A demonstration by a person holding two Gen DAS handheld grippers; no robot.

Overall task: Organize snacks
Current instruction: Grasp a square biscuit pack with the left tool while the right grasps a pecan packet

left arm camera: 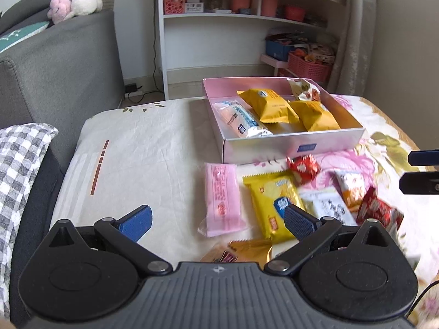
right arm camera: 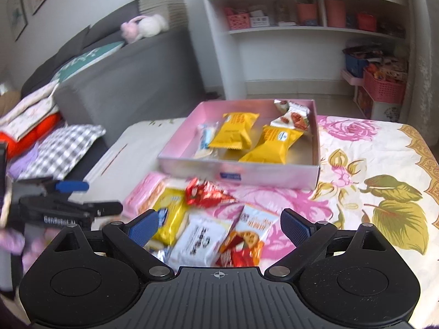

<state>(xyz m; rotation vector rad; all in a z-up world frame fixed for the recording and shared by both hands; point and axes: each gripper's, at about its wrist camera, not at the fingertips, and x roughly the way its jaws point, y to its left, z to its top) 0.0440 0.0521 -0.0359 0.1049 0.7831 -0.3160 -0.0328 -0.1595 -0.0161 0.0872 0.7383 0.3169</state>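
A shallow pink box (left arm camera: 290,145) sits on a tabletop covered with a flowered cloth (right arm camera: 365,161). Inside the box lie two yellow packets (left arm camera: 270,105), a clear-wrapped white and blue snack (left arm camera: 241,119) along its left wall, and a brown-printed white wrapper (left arm camera: 304,90) propped in the far right corner.

Just in front of the box's near wall the loose snacks are heaped: a pink packet (left arm camera: 222,197) lies furthest left, a yellow packet with a blue mark (left arm camera: 271,203) beside it, a crinkled red wrapper (left arm camera: 303,166) close to the box wall, then a white packet with dark print (left arm camera: 329,208), an orange and white packet (left arm camera: 352,186) and a red one (left arm camera: 380,212). A gold wrapper (left arm camera: 249,250) is partly hidden under the left hand-held gripper (left arm camera: 218,220), whose jaws are spread wide with nothing between the pads.

The right hand-held gripper (right arm camera: 219,226) likewise gapes empty over the heap in front of the box.

Left of the box stands a grey sofa (left arm camera: 60,63) with a checked cushion (left arm camera: 19,159); behind it a white shelf unit (left arm camera: 247,19) holds pink baskets.
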